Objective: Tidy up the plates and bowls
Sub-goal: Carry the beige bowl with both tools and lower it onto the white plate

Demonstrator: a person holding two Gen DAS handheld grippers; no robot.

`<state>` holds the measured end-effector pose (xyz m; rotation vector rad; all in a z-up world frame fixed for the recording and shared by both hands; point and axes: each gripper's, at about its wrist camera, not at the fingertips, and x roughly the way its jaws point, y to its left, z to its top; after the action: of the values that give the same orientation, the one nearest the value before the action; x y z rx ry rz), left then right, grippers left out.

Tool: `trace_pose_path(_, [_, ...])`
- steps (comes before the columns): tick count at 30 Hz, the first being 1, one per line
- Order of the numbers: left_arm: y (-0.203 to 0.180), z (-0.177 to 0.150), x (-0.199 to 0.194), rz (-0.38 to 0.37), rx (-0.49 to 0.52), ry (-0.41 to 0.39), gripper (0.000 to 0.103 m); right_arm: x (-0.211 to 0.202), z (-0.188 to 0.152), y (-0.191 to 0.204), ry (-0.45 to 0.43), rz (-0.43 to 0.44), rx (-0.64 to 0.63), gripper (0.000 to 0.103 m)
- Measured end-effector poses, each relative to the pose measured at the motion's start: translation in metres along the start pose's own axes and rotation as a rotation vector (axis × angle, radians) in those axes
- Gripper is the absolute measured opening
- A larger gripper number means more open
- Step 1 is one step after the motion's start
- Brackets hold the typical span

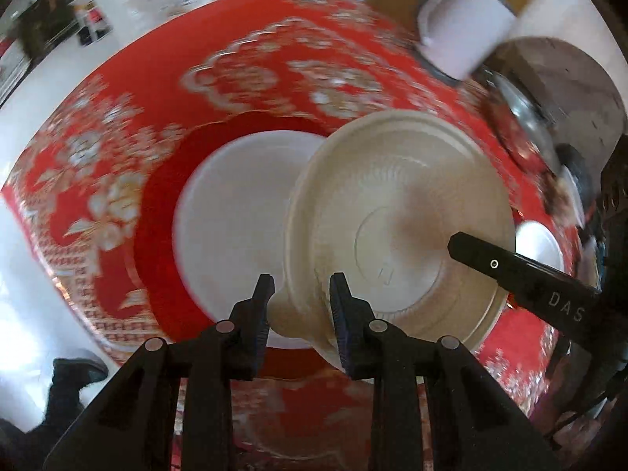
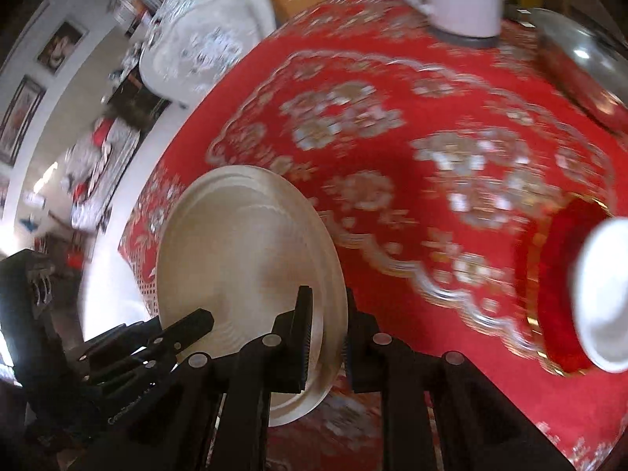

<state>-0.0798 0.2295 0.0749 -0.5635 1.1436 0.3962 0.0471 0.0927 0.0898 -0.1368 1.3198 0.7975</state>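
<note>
Over a red tablecloth (image 1: 165,212) patterned with pale gold flowers, I held one cream-coloured ribbed plate (image 1: 396,231) between both of my claws, raised and tilted above the cloth. From my left wrist camera, my left claw (image 1: 301,294) sat at 6 o'clock, its two black fingers clamped on the plate's near rim, one finger on each side of the edge. A finger of my right claw (image 1: 510,267) reached in from 3 o'clock and lay across the plate's face on the far side. Behind the cream plate, toward 9 o'clock, a white plate (image 1: 231,227) rested flat on the plain red centre of the cloth, partly covered by the plate I held. A smaller white dish (image 1: 539,247) showed at 3 o'clock, just past the cream rim. A white jug-like vessel (image 1: 463,23) stood at 1 o'clock near the table's far edge, with a shiny metal lid or pan (image 1: 522,117) beside it at 2 o'clock. From my right wrist camera, my right claw (image 2: 327,337) at 6 o'clock was pinched on the edge of the same cream plate (image 2: 243,259), which stood nearly on its side; my left claw (image 2: 184,329) came in at 8 o'clock, touching the plate's lower face. A white dish (image 2: 600,298) lay at 3 o'clock on the cloth. Much of both views was smeared with blur.
</note>
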Motion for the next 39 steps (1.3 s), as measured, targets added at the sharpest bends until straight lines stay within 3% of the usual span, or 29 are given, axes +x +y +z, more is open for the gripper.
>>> trace_pose_path(4, [0.025,0.003,0.004,0.037,-0.021,-0.018,0.026,0.027,0.007,0.019,0.039,-0.005,-0.025,0.016])
trace_pose_path(10, [0.039,0.007,0.006,0.025,-0.033,-0.019,0.026,0.048,0.016,0.036,0.059,-0.033,-0.046,0.016])
trace_pose_path(19, [0.046,0.013,0.000,0.056,-0.008,-0.043,0.027,0.051,0.017,0.045,0.076,-0.026,-0.063,0.018])
trace_pose_path(25, [0.054,0.010,-0.001,0.072,-0.028,-0.040,0.027,0.053,0.017,0.058,0.097,-0.018,-0.100,0.024])
trace_pose_path(39, [0.071,0.012,-0.002,0.094,-0.083,-0.060,0.026,0.055,0.019,0.073,0.141,-0.041,-0.156,0.025])
